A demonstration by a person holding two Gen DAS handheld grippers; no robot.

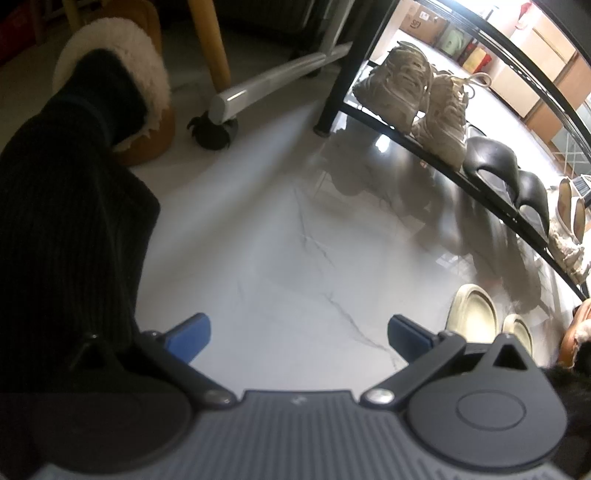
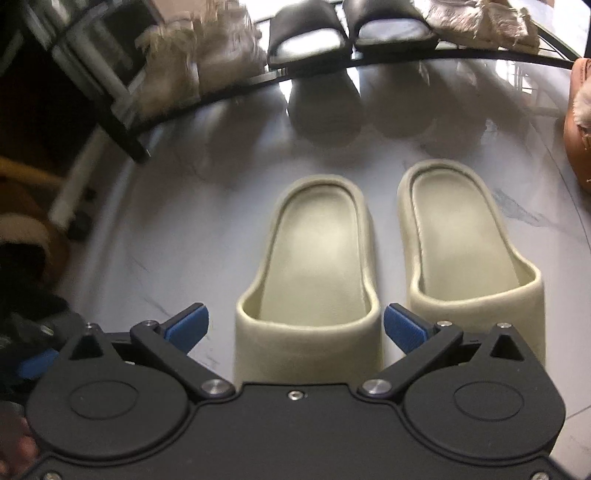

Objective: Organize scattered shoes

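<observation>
Right gripper [image 2: 296, 325] spread wide, gripping nothing — its blue pads flank the toe of the left cream foam slide [image 2: 310, 280]; its mate [image 2: 469, 254] lies just beside, on pale marble floor [image 2: 166, 236]. Left gripper [image 1: 299, 334] likewise agape, empty, above bare floor; low black metal shoe rack [image 1: 424, 147] ahead.

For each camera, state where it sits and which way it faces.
Left wrist: on the open left gripper, low over the marble floor, facing the shoe rack obliquely; a dark-clothed leg shows.
Right wrist: on the open right gripper, facing the rack head-on, fingers either side of one cream slide.
Shared: the cream slides, black slides, beige sneakers.
</observation>
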